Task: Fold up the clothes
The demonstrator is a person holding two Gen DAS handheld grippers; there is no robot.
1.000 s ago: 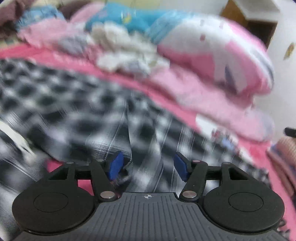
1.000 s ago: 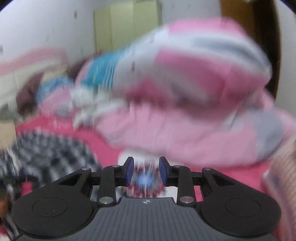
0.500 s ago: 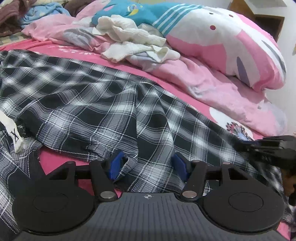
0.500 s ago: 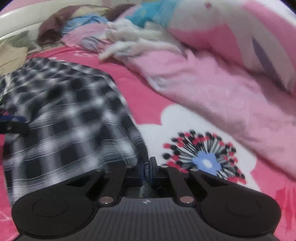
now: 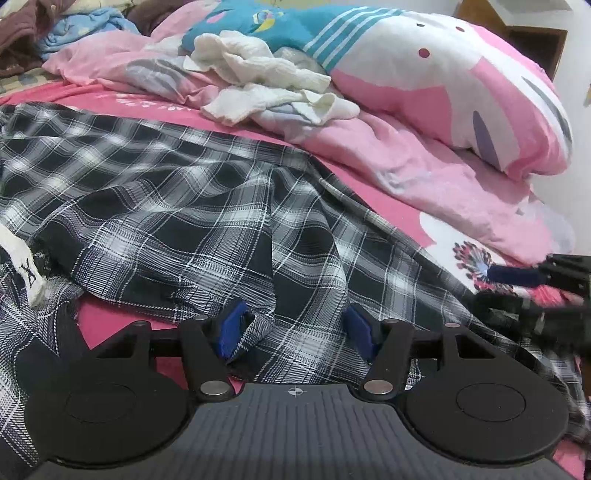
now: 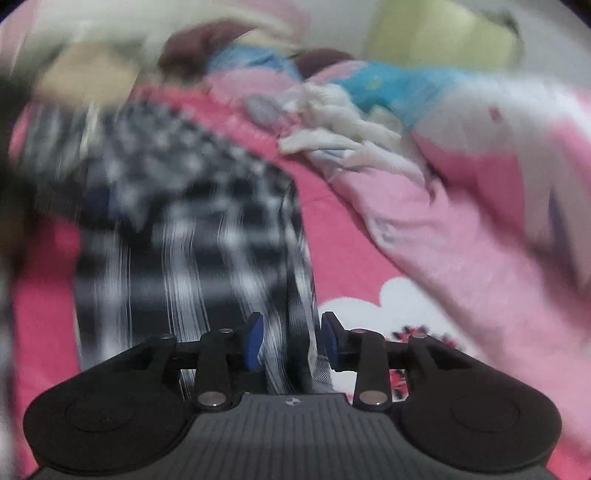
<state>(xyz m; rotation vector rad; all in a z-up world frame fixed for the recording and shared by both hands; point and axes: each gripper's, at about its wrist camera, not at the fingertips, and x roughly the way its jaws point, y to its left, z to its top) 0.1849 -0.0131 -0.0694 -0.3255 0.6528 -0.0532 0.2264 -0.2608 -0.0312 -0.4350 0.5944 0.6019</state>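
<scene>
Between the right gripper's (image 6: 291,341) opening jaws hangs the shirt's (image 5: 177,206) hem, unpinched; re-close deeper. At six o'clock, the left gripper (image 5: 293,328) gapes half-wide, gripping nothing.

1. This is a bedroom in a home: a bed (image 5: 369,192) with a bright pink sheet fills nearly both views.
2. A pink, white and teal cartoon-print quilt (image 5: 461,96) lies heaped along the far side of the bed, with a paler pink blanket (image 5: 424,166) spilling out under it.
3. Loose laundry lies about: crumpled white clothes (image 5: 258,74) on the bedding, a black-and-white plaid garment (image 5: 166,206) spread on the sheet, and brown and light blue clothes (image 5: 74,26) bunched at the far end.
4. A wooden cabinet (image 5: 535,37) stands against a white wall behind the bed.
</scene>
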